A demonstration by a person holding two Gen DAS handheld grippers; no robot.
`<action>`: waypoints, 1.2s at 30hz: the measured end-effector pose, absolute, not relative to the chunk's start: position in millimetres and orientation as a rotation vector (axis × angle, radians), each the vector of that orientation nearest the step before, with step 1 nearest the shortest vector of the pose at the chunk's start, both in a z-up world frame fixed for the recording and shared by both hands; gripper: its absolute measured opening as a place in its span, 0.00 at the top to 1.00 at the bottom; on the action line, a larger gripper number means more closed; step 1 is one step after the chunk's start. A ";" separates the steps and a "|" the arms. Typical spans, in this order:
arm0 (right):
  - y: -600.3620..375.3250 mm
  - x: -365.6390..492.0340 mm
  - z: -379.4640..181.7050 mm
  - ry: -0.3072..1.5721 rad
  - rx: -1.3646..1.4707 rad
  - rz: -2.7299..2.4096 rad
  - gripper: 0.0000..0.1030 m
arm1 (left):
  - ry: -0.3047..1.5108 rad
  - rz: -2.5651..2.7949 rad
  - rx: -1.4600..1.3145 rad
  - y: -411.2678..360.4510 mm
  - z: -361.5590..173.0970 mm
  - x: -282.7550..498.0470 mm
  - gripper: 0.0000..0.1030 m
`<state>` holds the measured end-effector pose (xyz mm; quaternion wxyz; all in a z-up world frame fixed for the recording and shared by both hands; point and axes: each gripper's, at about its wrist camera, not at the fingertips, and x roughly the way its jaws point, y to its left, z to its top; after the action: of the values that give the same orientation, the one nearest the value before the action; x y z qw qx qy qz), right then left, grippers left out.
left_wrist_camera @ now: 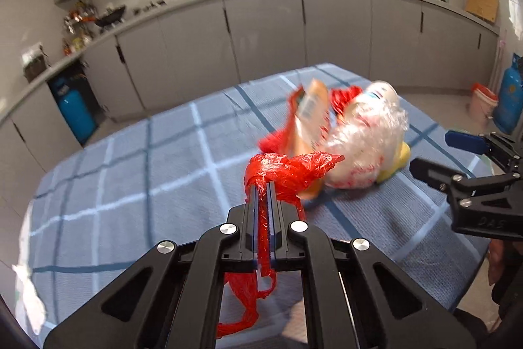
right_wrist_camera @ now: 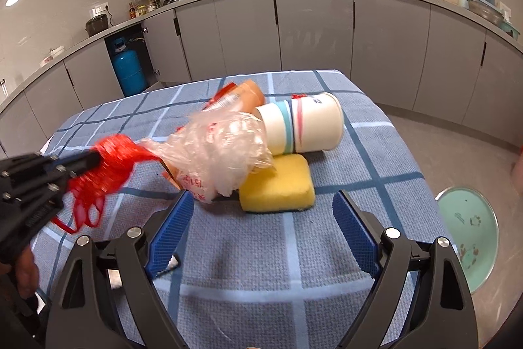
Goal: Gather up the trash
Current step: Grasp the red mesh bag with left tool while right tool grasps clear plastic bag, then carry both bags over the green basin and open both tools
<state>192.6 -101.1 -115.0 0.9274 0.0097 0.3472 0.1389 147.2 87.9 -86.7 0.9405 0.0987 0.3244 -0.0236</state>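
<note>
The left gripper (left_wrist_camera: 264, 185) was clamped hard on the red plastic bag (left_wrist_camera: 287, 172): its fingers (left_wrist_camera: 253, 218) stood pressed together, the film pinched between the pads and trailing out behind them toward the bottom of the left wrist frame. A grip on a bunched edge suits thin film, which offers no firm body to seize. In the right wrist view the bag appeared blurred at centre left, stretched toward the heap of trash.

The right gripper (right_wrist_camera: 264, 218) held nothing; its blue-padded fingers (right_wrist_camera: 176, 224) were spread wide and stood apart from everything, just short of the yellow sponge (right_wrist_camera: 278, 185) at lower centre. That spread would suit a bulky item.

The remaining trash lay in one cluster mid-tabletop (right_wrist_camera: 294, 251): a crumpled clear bag (right_wrist_camera: 222, 149) draped over the sponge, two paper cups (right_wrist_camera: 300, 123) on their sides behind it, and an orange packet (right_wrist_camera: 242, 97) further back. Items touched or overlapped, so lifting one could disturb its neighbours
</note>
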 end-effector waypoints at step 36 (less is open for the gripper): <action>-92.7 189.8 -92.7 0.645 0.038 0.398 0.86 | 0.557 0.090 0.200 78.2 -55.3 171.2 0.95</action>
<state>189.8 -92.7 -92.7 0.9289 0.0186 0.3148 0.1940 171.2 78.2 -55.3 0.9556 0.0986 0.2743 0.0443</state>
